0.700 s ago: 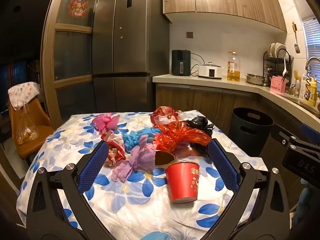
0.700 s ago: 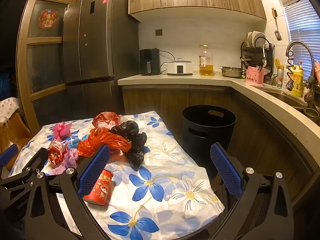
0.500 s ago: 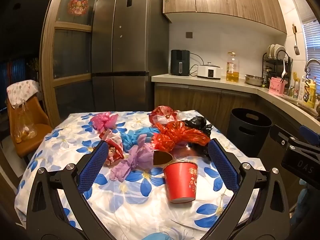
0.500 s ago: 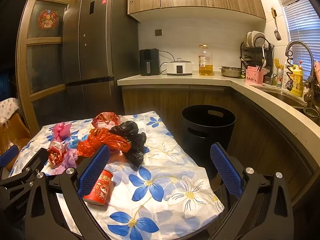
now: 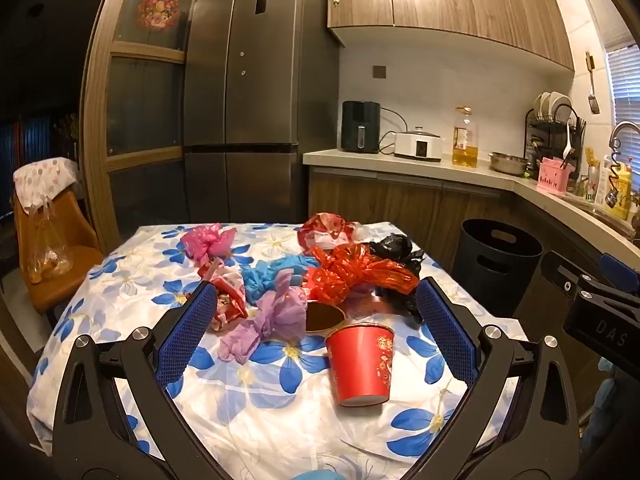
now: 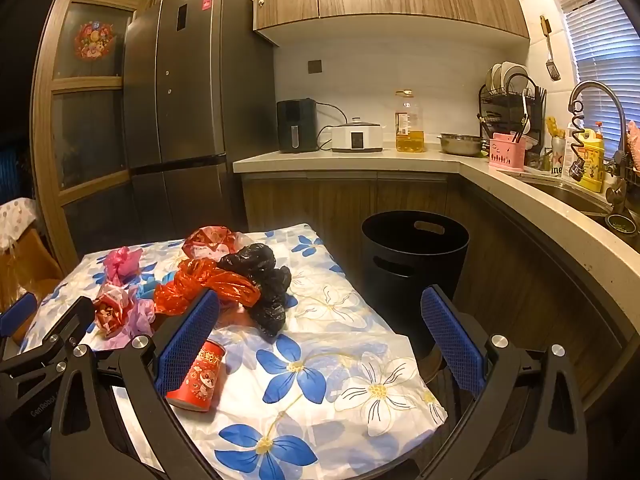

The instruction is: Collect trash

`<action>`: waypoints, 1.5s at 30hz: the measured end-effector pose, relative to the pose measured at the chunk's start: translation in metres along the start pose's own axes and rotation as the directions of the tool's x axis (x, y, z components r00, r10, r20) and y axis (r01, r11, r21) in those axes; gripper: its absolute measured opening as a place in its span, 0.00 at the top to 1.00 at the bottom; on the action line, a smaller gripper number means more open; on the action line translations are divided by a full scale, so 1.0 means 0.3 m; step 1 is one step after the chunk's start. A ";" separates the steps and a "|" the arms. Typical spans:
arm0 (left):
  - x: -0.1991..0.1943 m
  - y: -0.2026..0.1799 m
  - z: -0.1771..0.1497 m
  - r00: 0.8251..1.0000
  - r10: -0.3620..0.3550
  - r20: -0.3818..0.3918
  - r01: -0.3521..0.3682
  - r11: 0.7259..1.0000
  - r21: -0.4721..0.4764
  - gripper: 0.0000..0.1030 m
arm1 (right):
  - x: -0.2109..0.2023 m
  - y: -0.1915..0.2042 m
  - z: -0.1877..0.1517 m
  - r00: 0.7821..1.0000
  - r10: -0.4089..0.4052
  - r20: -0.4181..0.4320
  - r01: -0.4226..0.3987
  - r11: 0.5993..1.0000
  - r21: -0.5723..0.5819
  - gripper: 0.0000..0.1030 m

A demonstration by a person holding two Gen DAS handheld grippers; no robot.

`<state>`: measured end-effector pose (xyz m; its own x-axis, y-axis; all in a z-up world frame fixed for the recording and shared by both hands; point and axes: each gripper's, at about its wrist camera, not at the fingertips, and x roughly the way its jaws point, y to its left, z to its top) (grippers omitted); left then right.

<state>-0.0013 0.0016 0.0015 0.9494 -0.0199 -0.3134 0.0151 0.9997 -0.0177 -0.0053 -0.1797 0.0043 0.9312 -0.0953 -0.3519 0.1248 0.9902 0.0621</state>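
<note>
Right now both the left gripper and right gripper hang spread wide, gripping nothing, blue pads waffle-textured. Crinkly plastic bags heap mid-table on the glossy flowered tablecloth; a tapered red paper cup lies nearest, its gold characters unreadable.

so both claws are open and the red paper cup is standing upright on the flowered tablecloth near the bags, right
Not quite: the red paper cup is lying on its side, not upright, as the left wrist view shows. The rest holds: it rests on the flowered tablecloth near the bags, and the left claw and right claw are open.
</note>
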 end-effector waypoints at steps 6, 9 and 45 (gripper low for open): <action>0.004 0.000 0.000 1.000 0.000 -0.001 0.000 1.000 -0.002 0.05 | -0.009 -0.006 0.004 1.000 -0.002 0.001 0.002 1.000 0.001 0.05; 0.005 0.000 0.000 1.000 -0.003 0.000 0.003 1.000 -0.004 0.05 | -0.007 -0.004 0.001 1.000 -0.001 0.002 0.001 1.000 0.001 0.05; 0.012 -0.008 -0.006 1.000 -0.028 -0.007 0.028 1.000 -0.007 0.05 | -0.018 -0.008 0.009 1.000 -0.001 0.005 0.001 1.000 0.005 0.05</action>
<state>0.0015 -0.0010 -0.0011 0.9466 -0.0477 -0.3190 0.0391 0.9987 -0.0333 -0.0097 -0.1818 0.0086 0.9326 -0.0964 -0.3477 0.1271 0.9896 0.0667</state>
